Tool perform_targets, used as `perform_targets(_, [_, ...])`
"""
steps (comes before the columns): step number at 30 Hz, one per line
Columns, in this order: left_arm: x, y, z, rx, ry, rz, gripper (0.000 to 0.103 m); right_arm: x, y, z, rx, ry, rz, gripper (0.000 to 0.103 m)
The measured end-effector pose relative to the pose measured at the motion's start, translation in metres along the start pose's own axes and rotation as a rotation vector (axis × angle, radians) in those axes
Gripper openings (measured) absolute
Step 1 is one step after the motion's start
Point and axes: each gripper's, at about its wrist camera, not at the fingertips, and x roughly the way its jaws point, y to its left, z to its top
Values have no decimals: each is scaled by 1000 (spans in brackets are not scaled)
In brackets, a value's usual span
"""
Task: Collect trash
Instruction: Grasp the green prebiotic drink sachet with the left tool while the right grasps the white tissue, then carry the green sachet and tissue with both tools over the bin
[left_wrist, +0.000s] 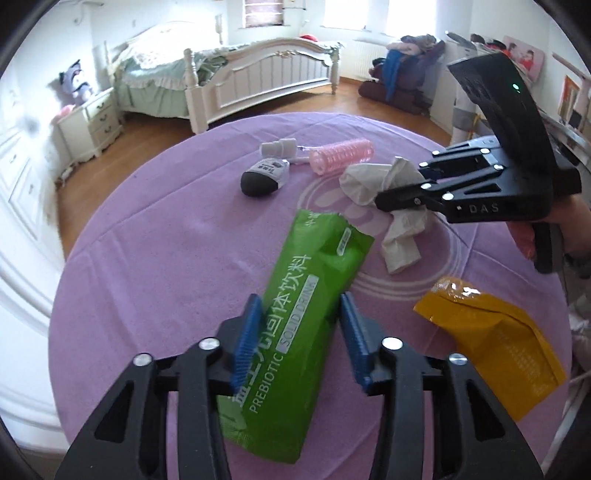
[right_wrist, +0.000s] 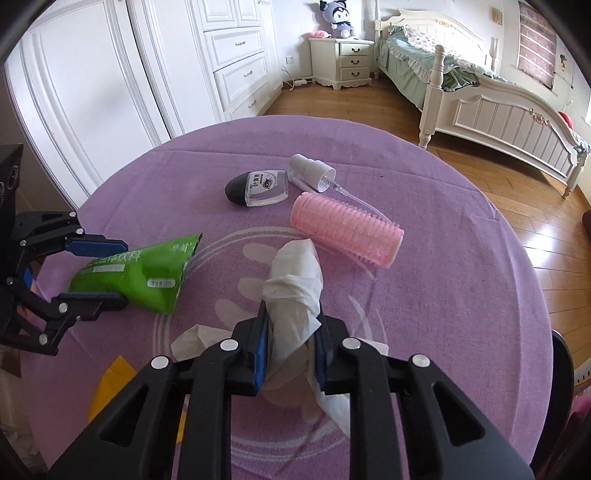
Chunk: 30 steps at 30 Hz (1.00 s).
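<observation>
green packet (left_wrist: 295, 325) mid-table, yellow packet (left_wrist: 491, 332) near edge

yellow packet (right_wrist: 110, 384) mostly hidden behind gripper

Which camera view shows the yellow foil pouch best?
The left wrist view. There the yellow foil pouch lies almost whole on the purple tablecloth, right of the left gripper. The right wrist view shows only a yellow corner behind the right gripper.

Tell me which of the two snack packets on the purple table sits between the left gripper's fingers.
The green packet. It lies between the left gripper's blue fingers, torn end pointing away. The yellow packet lies apart, untouched.
</observation>
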Motion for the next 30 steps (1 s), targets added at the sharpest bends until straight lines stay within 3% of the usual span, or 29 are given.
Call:
perform_targets(3, [-8, 0, 6, -68, -49, 4, 29, -17, -4, -4, 37, -58, 52, 18])
perform_targets(10, [-38, -27, 37, -159, -177, 41, 29, -67, -23, -12, 106, -235, 83, 18])
perform_targets(15, [-43, -76, 76, -119, -249, 63, 29, -102, -56, -26, 193, -336, 67, 18])
perform_targets(21, [-27, -136, 126, -82, -286, 40, 29, -131, -110, -53, 310, -390, 24, 18])
perform_targets(30, [25, -220, 173, -35, -278, -19, 29, -153, -182, -102, 480, -439, -47, 19])
